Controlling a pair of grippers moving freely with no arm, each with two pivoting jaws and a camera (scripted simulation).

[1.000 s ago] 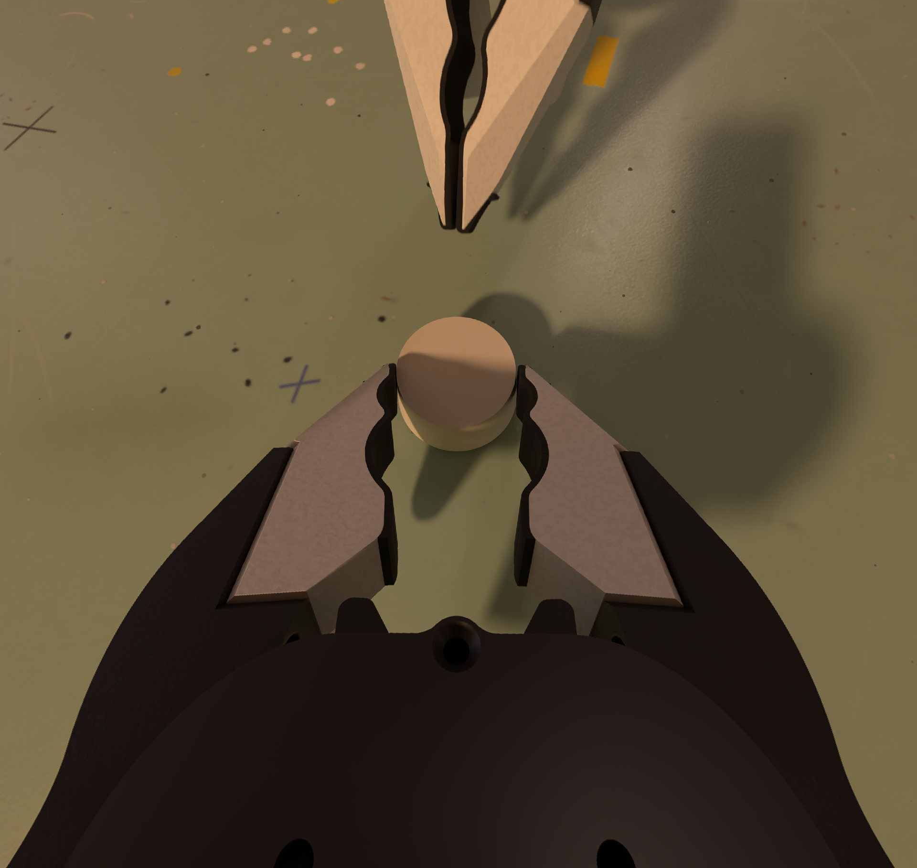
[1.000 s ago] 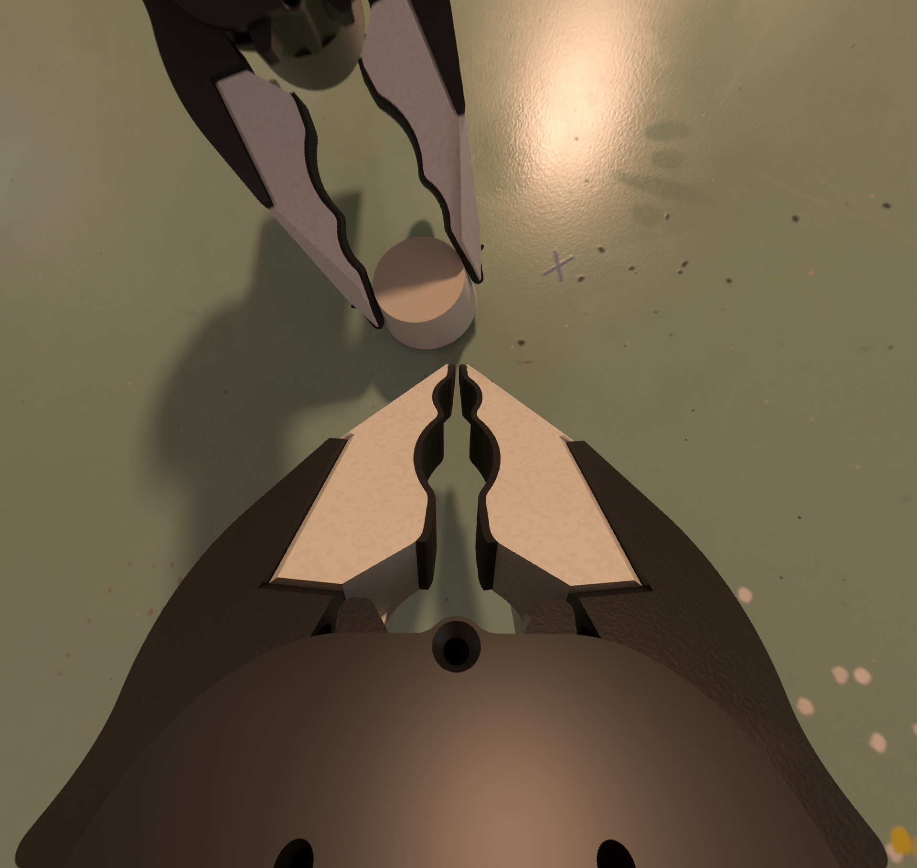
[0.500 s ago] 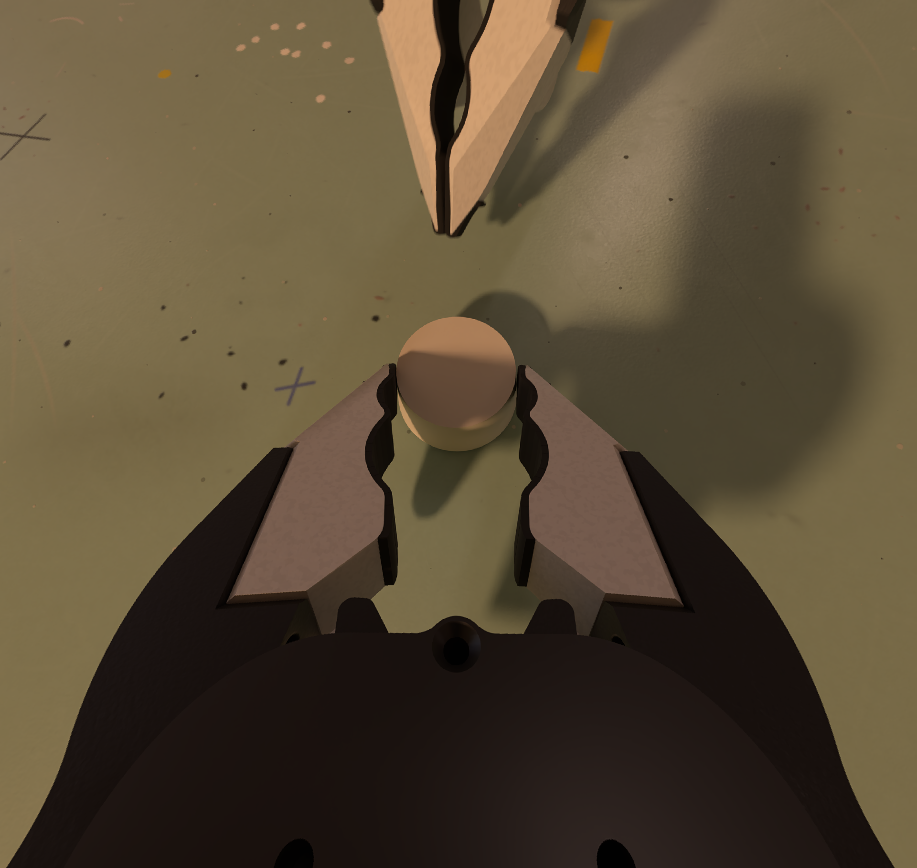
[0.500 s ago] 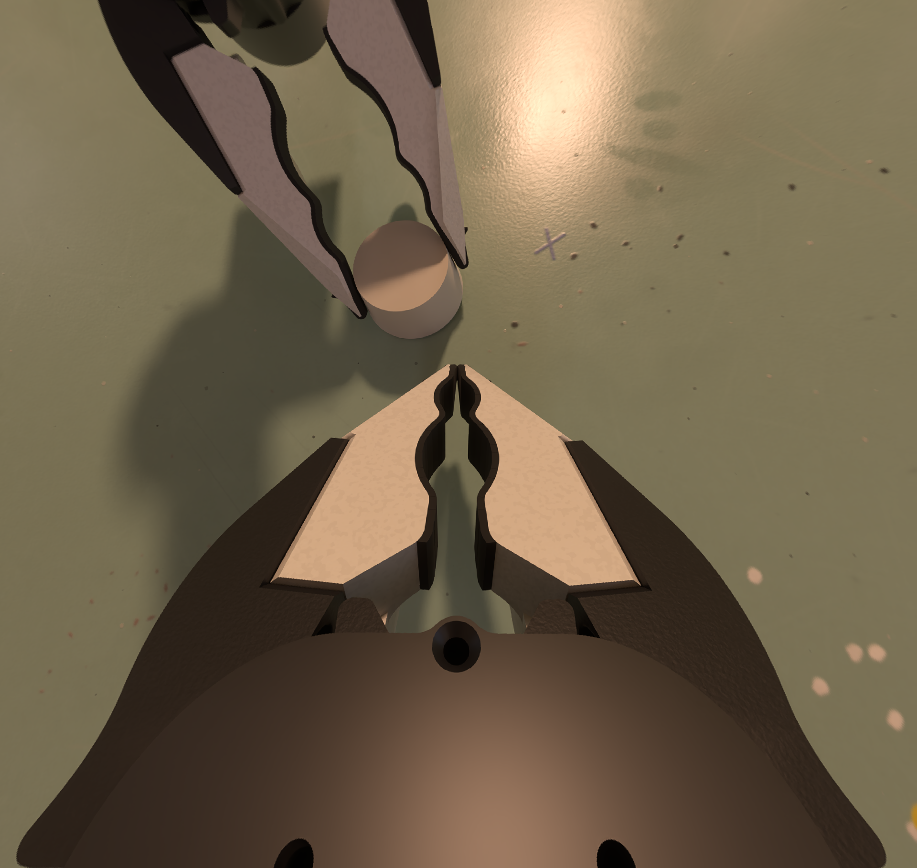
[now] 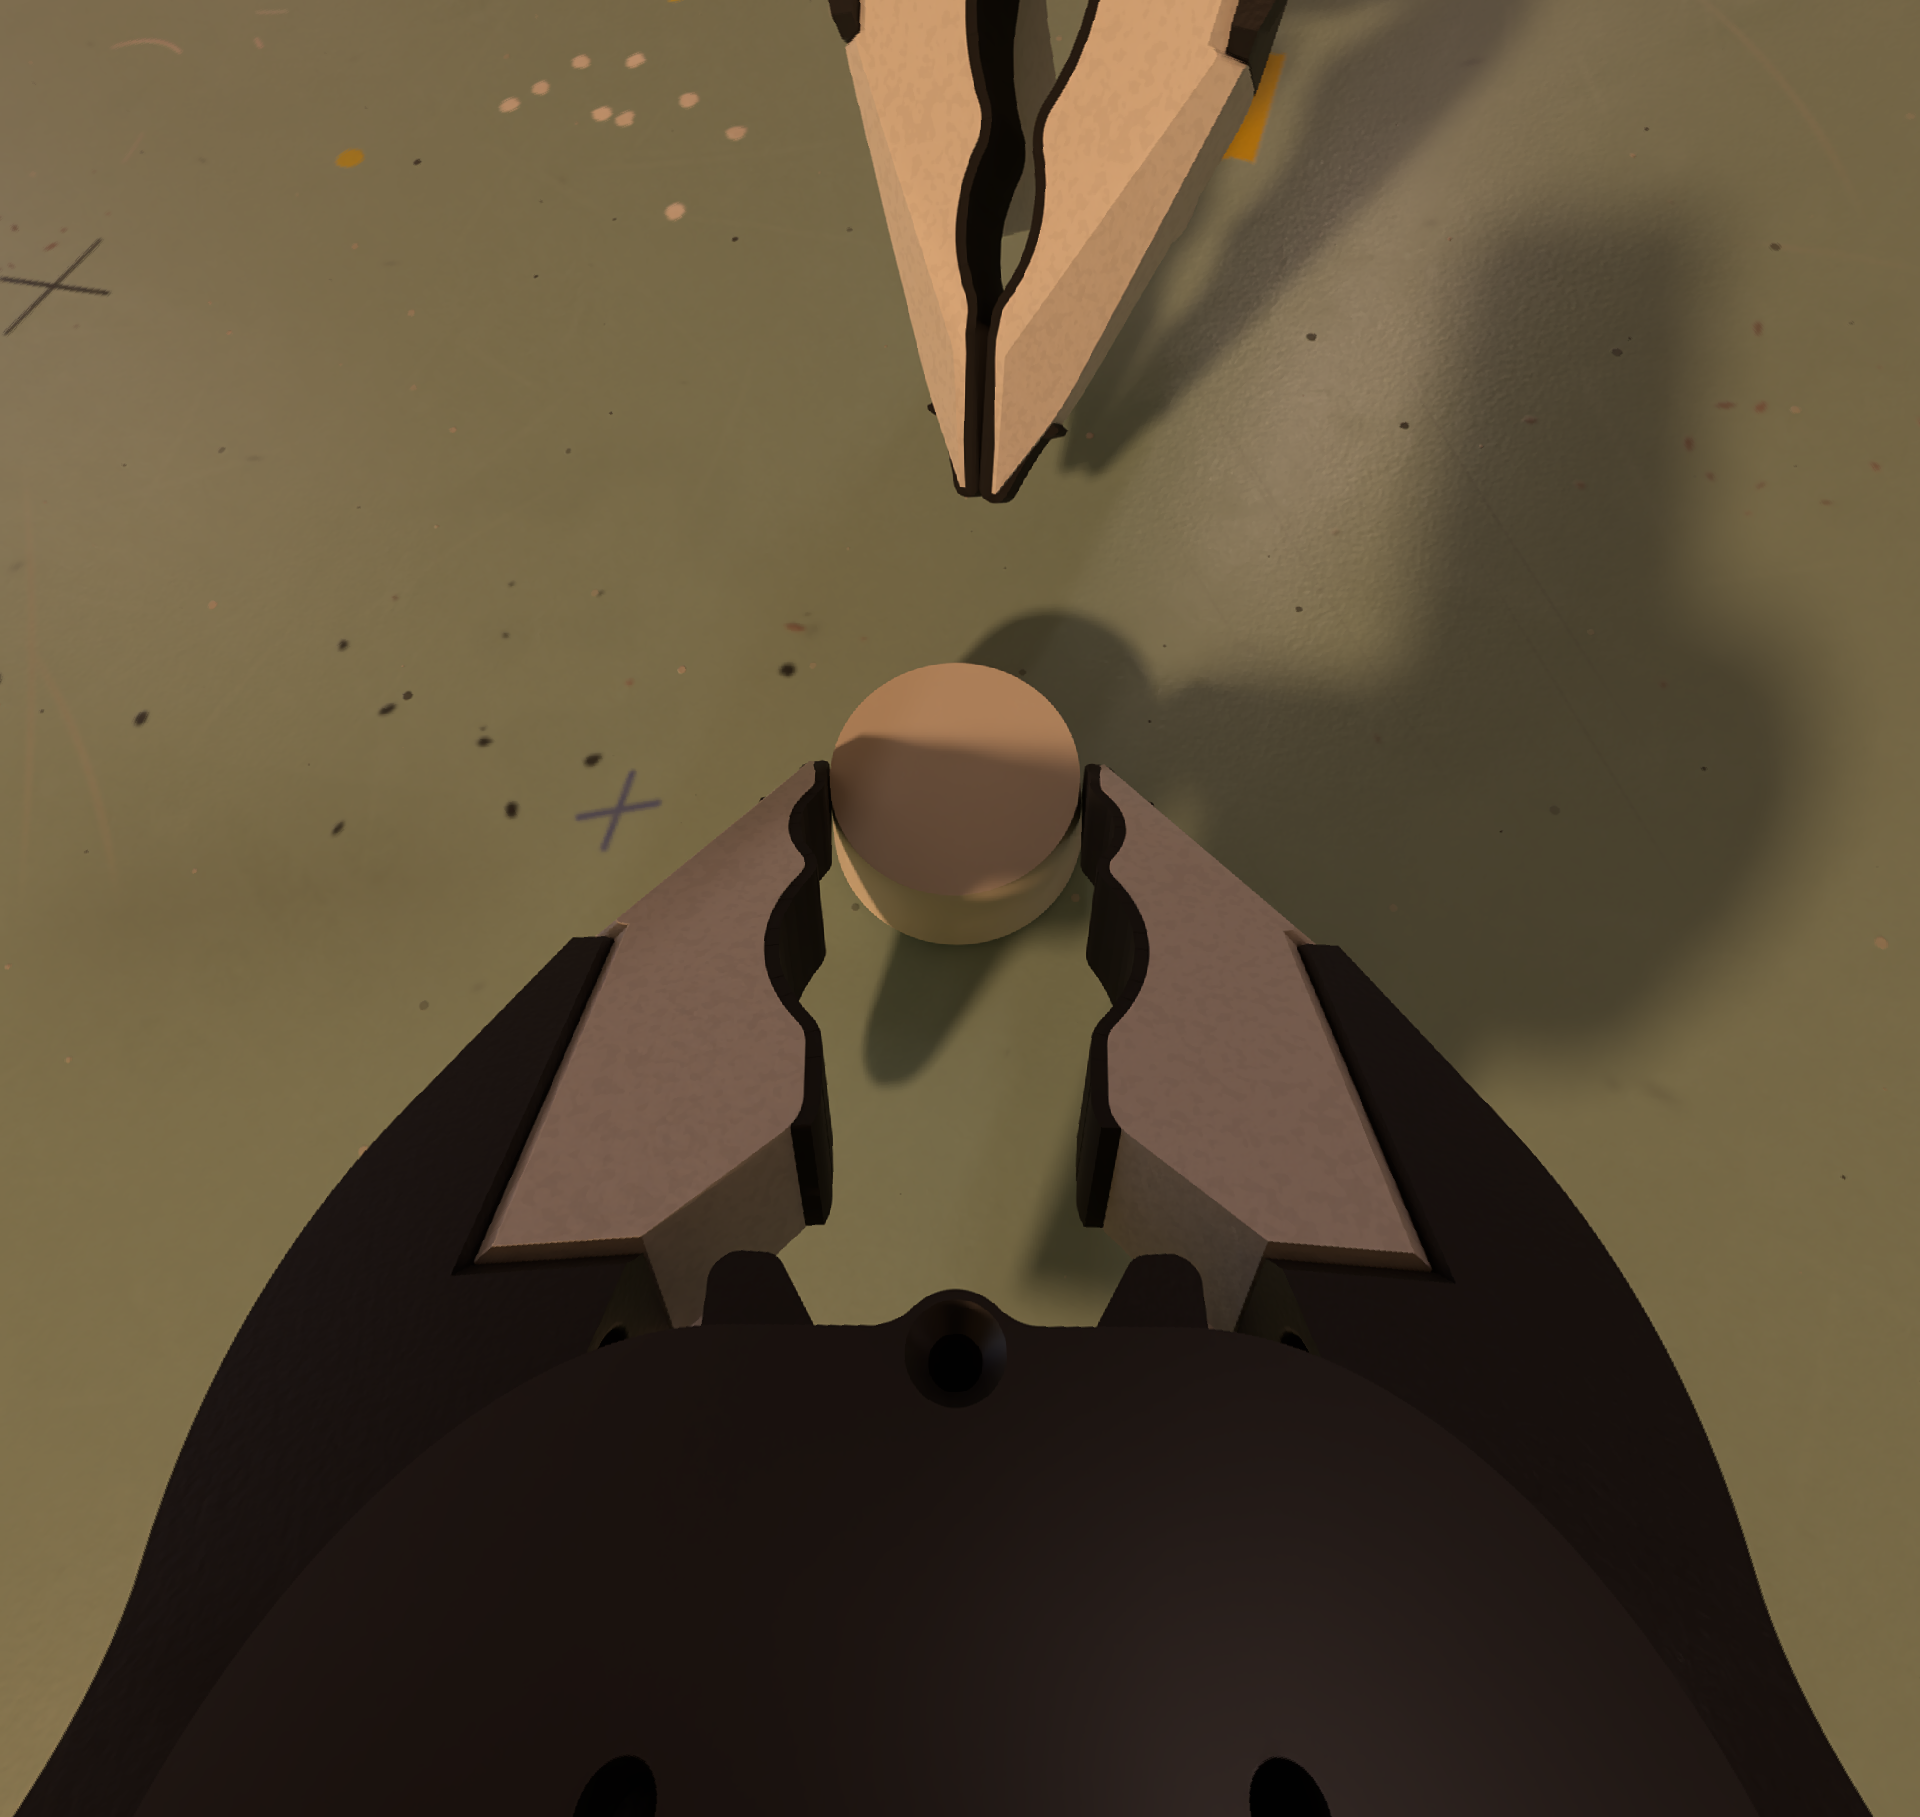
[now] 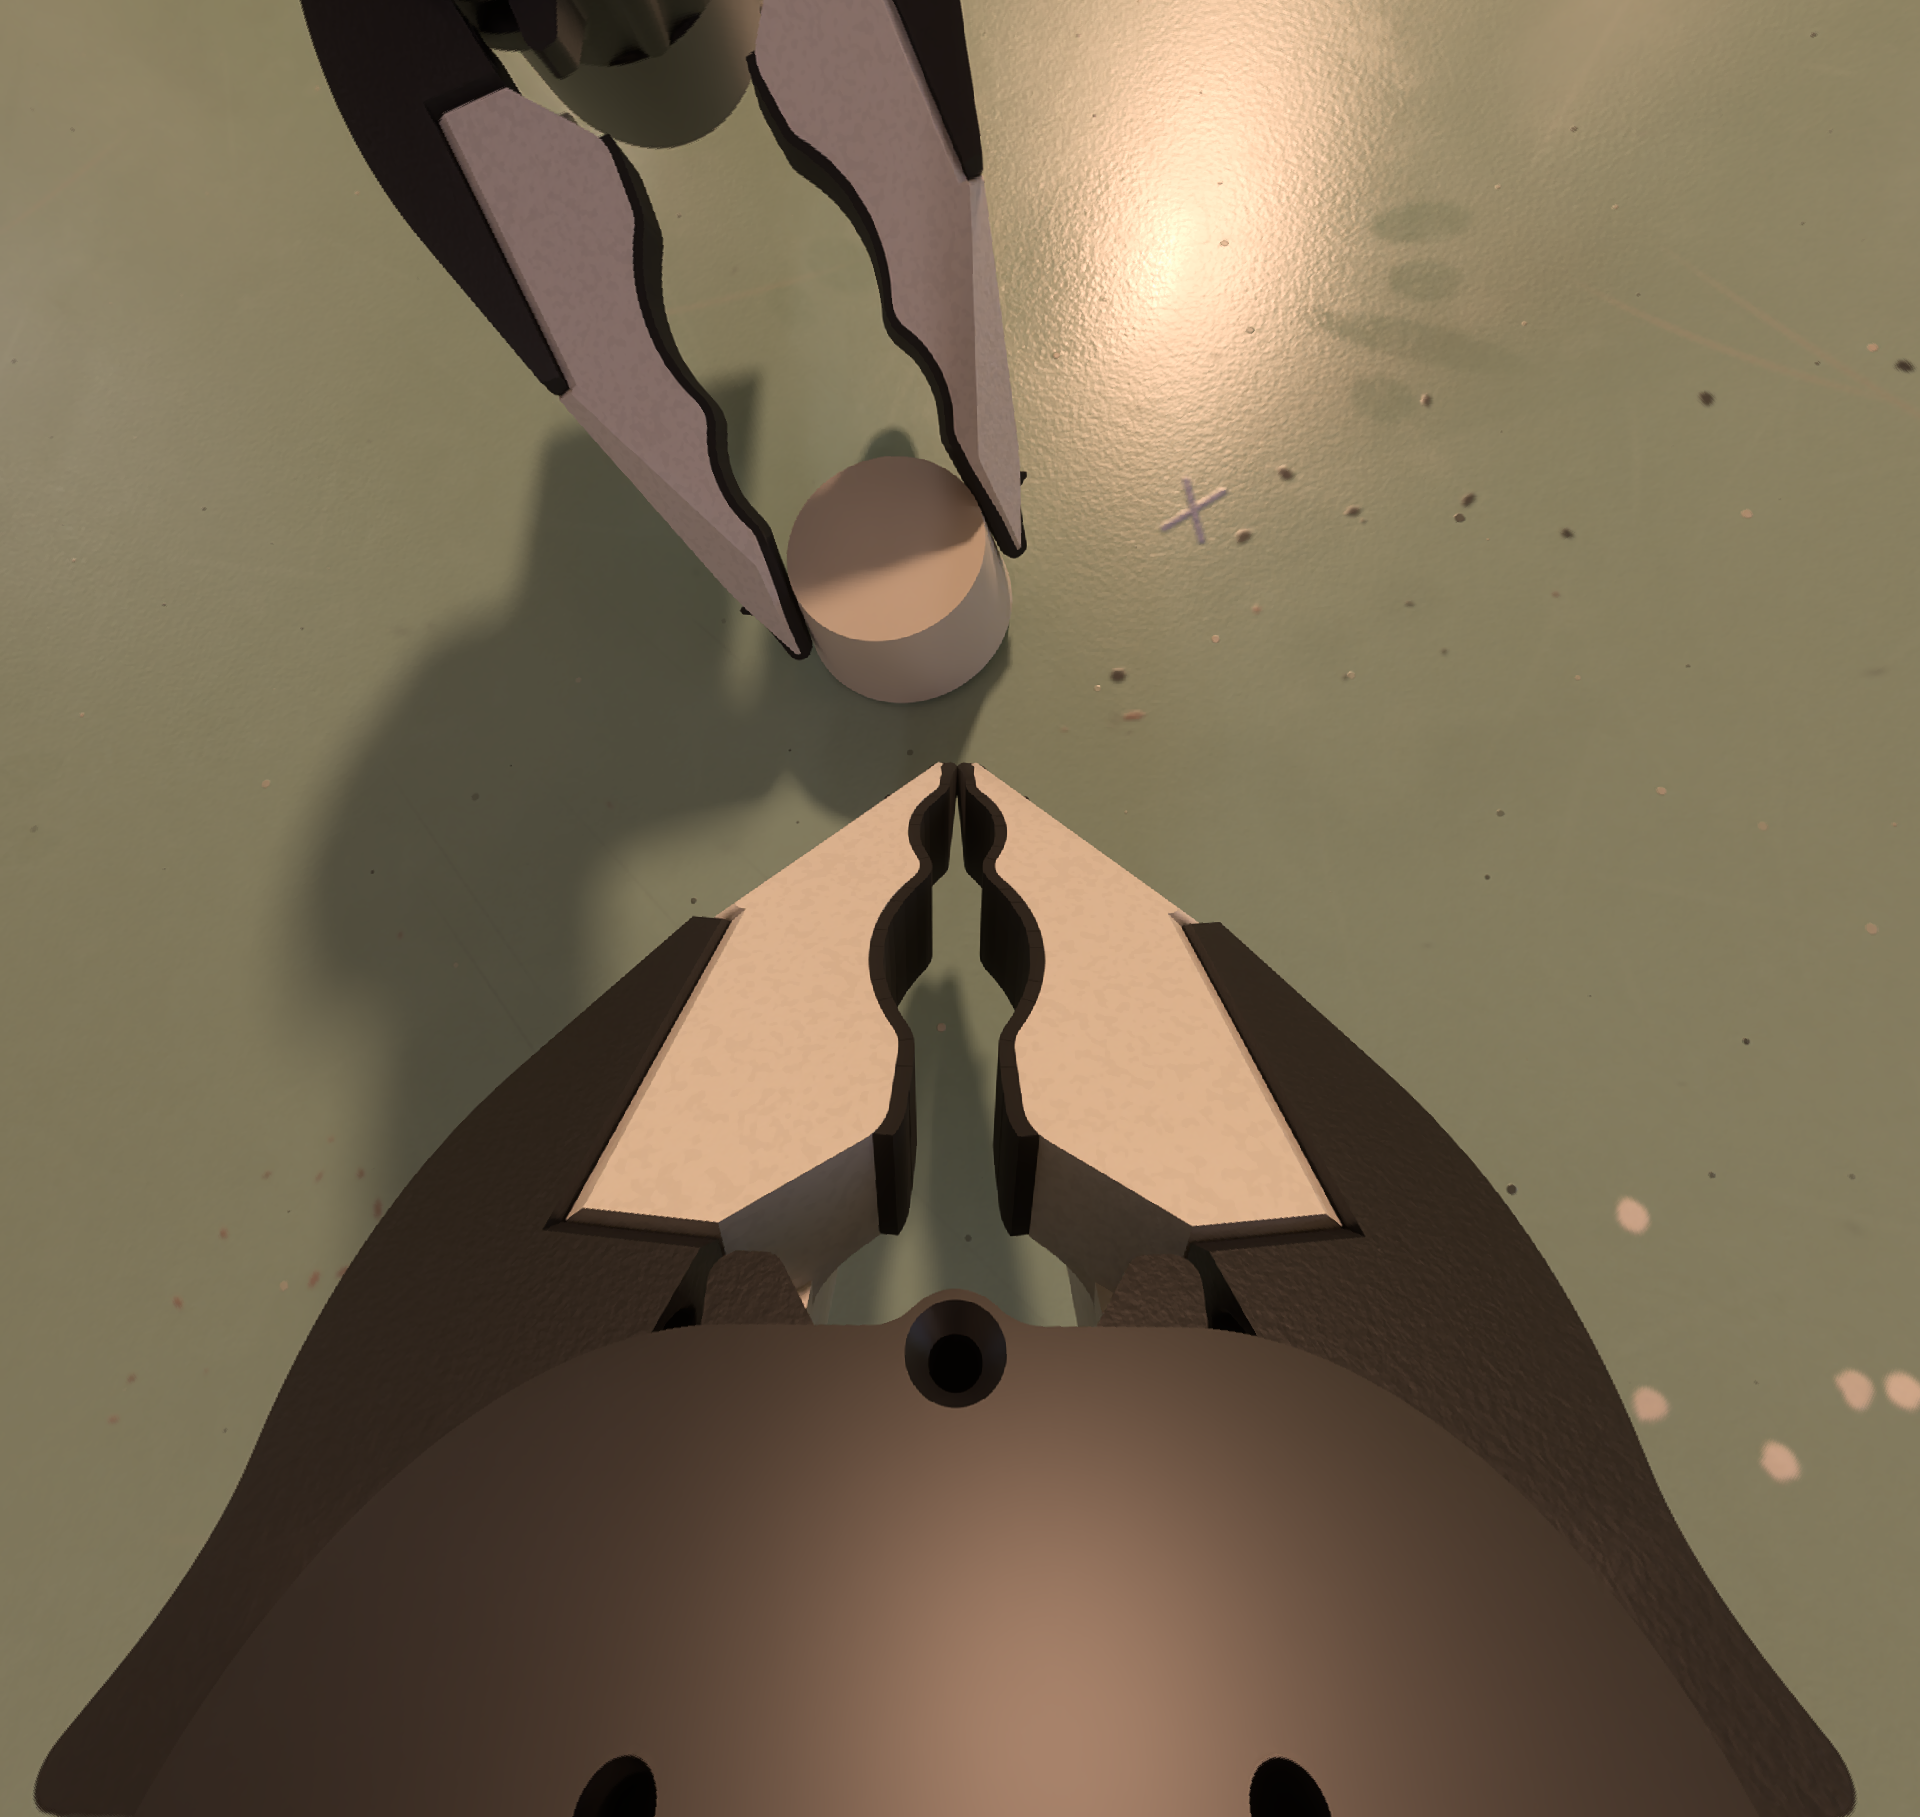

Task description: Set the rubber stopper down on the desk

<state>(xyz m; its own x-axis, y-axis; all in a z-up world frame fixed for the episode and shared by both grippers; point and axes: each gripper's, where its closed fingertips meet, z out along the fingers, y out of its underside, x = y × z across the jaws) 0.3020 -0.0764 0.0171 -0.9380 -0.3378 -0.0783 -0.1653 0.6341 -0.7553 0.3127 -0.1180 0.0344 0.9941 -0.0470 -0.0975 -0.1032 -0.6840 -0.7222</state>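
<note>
The rubber stopper (image 5: pixel 956 791) is a short tan cylinder, upright, with its flat top facing up. My left gripper (image 5: pixel 956 780) is shut on it, one fingertip against each side, low over the olive-green desk (image 5: pixel 416 520). I cannot tell whether its base touches the desk. In the right wrist view the stopper (image 6: pixel 883 572) sits between the left gripper's (image 6: pixel 902 591) tips, just ahead of my right gripper (image 6: pixel 956 770). The right gripper is shut and empty. It also shows in the left wrist view (image 5: pixel 982 489), pointing down at the desk just beyond the stopper.
The desk carries dark and pale paint specks, a small pencilled cross (image 5: pixel 618 809) left of the stopper and a scrap of orange tape (image 5: pixel 1252 120) behind the right gripper. The cross also shows in the right wrist view (image 6: pixel 1195 510). Both grippers cast broad shadows.
The right gripper's small gap at the tips has closed. The stopper has shifted slightly left and away in the right wrist view. The left gripper's hold is unchanged.
</note>
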